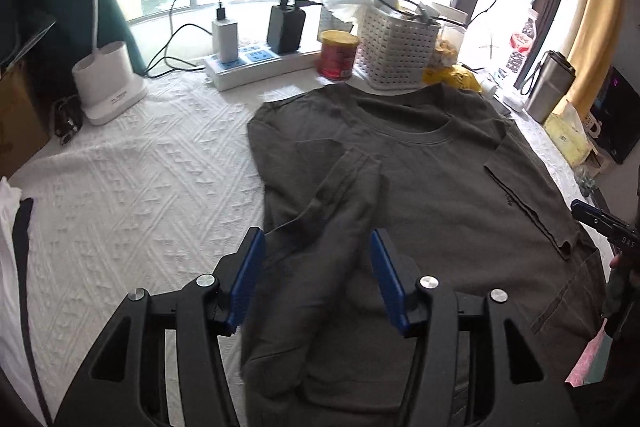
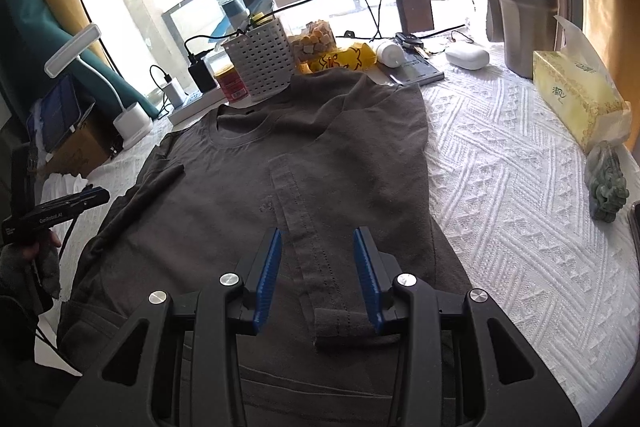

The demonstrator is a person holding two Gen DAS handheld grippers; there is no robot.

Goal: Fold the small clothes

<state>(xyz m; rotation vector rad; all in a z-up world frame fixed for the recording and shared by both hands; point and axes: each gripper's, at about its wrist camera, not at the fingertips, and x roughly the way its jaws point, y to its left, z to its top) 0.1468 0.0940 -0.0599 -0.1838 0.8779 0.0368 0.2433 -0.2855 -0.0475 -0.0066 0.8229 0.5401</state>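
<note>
A dark olive T-shirt (image 1: 440, 195) lies flat on the white textured cloth, collar toward the window. Both sleeves are folded inward over its body. My left gripper (image 1: 318, 251) is open, its blue pads on either side of the folded left sleeve (image 1: 344, 203), above it. My right gripper (image 2: 318, 249) is open over the folded right sleeve (image 2: 300, 211), whose hem lies between the jaws. The shirt (image 2: 240, 195) fills the middle of the right wrist view. The left gripper also shows at the left edge of that view (image 2: 56, 209).
A white basket (image 1: 394, 47), red can (image 1: 338, 55), power strip with chargers (image 1: 248, 61) and white lamp base (image 1: 108, 87) line the window side. A tissue box (image 2: 576, 99), steel tumbler (image 2: 524, 11) and green figurine (image 2: 606, 187) stand right. White clothing (image 1: 12, 267) lies left.
</note>
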